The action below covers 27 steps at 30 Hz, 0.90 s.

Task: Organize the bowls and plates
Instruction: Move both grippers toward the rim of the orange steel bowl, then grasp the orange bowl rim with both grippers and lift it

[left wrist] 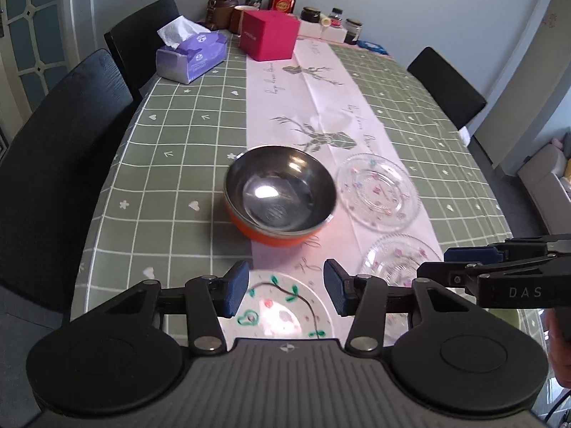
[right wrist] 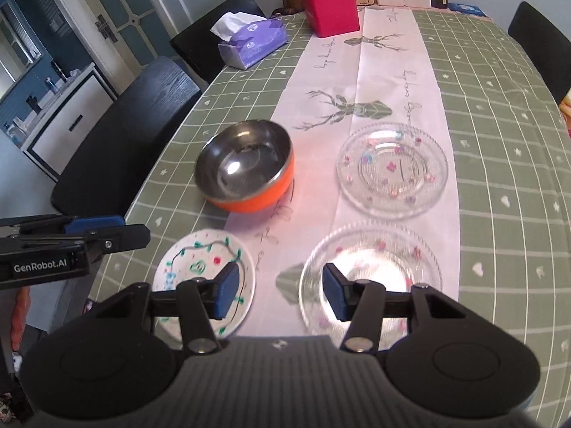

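An orange bowl with a steel inside point(left wrist: 280, 196) point(right wrist: 246, 169) stands mid-table. A small white plate with green painted vines point(left wrist: 285, 305) point(right wrist: 203, 267) lies near the front edge. Two clear glass plates with pastel flowers lie to the right, one far point(left wrist: 378, 192) point(right wrist: 392, 169), one near point(left wrist: 396, 258) point(right wrist: 371, 264). My left gripper point(left wrist: 285, 289) is open and empty, hovering over the white plate. My right gripper point(right wrist: 278, 292) is open and empty, between the white plate and the near glass plate; it also shows in the left wrist view point(left wrist: 435, 262).
A green checked tablecloth with a pink runner point(left wrist: 314, 100) covers the table. A purple tissue box point(left wrist: 191, 53), a red box point(left wrist: 269, 34), bottles and jars stand at the far end. Black chairs point(left wrist: 53, 164) line the left side; another point(left wrist: 446, 85) stands at the right.
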### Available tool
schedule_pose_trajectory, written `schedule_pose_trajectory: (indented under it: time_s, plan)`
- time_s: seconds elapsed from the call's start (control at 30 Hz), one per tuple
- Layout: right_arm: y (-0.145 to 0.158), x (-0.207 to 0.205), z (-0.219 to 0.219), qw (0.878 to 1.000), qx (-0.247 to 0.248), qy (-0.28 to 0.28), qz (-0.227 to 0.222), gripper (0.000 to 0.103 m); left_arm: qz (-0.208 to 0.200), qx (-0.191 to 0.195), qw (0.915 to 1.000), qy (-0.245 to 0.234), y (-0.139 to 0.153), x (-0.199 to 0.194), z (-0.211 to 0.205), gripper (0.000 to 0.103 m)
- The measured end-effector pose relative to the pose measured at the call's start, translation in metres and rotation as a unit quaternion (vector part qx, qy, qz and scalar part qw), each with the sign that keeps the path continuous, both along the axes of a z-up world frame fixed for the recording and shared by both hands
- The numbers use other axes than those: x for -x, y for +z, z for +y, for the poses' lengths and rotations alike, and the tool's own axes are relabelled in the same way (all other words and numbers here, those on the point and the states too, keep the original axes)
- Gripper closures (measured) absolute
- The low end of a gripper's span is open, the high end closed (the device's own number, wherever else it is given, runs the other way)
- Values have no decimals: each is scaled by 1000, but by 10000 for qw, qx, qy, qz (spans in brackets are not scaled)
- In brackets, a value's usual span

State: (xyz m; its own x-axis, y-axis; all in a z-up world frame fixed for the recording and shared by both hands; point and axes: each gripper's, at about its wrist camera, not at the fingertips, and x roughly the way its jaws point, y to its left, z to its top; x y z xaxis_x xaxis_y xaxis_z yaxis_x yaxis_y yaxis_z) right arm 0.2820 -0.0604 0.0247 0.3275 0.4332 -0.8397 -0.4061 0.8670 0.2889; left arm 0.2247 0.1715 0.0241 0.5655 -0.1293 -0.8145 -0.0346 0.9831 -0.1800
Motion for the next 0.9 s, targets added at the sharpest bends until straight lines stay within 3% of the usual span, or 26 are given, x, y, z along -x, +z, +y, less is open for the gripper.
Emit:
schedule_pose_trajectory:
  time_s: [0.4,0.7,0.9]
  plan:
    - [-32,-90,45,9969,-11,-214,755,70,544,248,9968,523,-39,-87,32,65]
    - [-63,-123,63,9919,54,-304,1234,79,903,124,9937,650,-71,-118,38,71]
    - [-76,-133,71,9891,82,-354,1426,87,1041,136,9918,725,-82,-127,40,86]
